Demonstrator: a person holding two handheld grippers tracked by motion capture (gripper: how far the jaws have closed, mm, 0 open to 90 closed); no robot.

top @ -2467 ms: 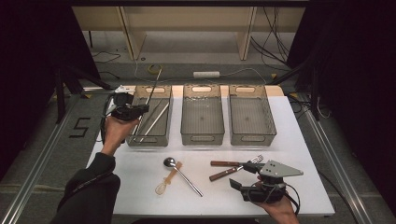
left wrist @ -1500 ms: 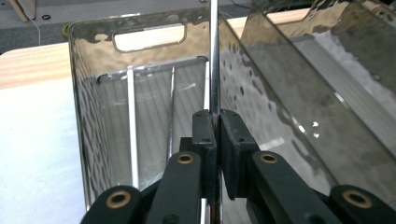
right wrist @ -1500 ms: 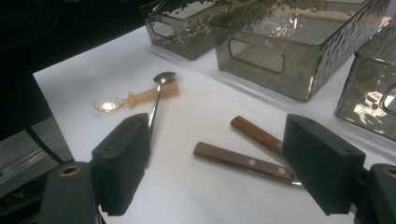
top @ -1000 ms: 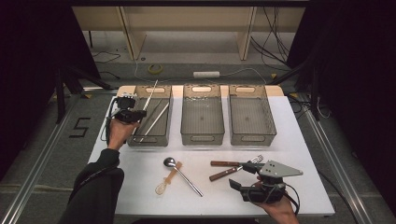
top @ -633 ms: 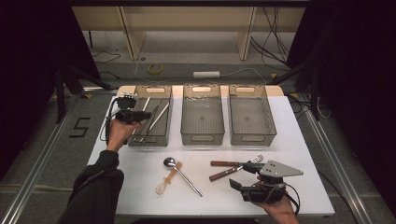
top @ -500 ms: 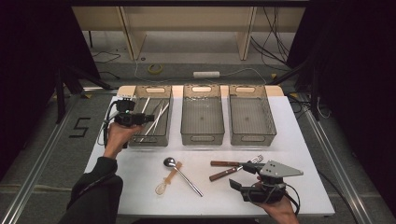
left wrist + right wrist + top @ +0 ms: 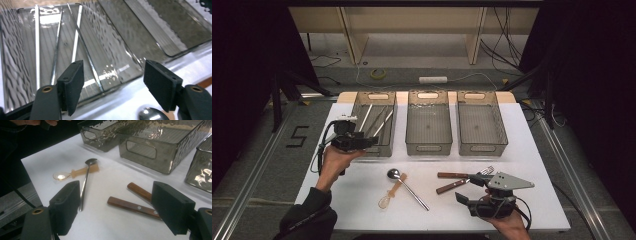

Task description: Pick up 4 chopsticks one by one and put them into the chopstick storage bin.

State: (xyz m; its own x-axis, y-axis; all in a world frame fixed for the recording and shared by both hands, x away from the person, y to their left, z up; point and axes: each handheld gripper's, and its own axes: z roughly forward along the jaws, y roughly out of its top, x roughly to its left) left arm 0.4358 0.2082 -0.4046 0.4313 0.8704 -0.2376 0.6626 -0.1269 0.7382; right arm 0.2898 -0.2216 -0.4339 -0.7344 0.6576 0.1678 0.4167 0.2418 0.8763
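Left gripper has just been opening its jaws (nothing between them), beside the left bin holding metal rods. Right gripper gapes empty near the wooden-handled cutlery.

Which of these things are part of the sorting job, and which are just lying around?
In the job: left bin with chopsticks; metal spoon; plastic spoon; two wooden-handled pieces; middle bin; right bin.
Lying about: tape roll, white bar and cables on the floor.
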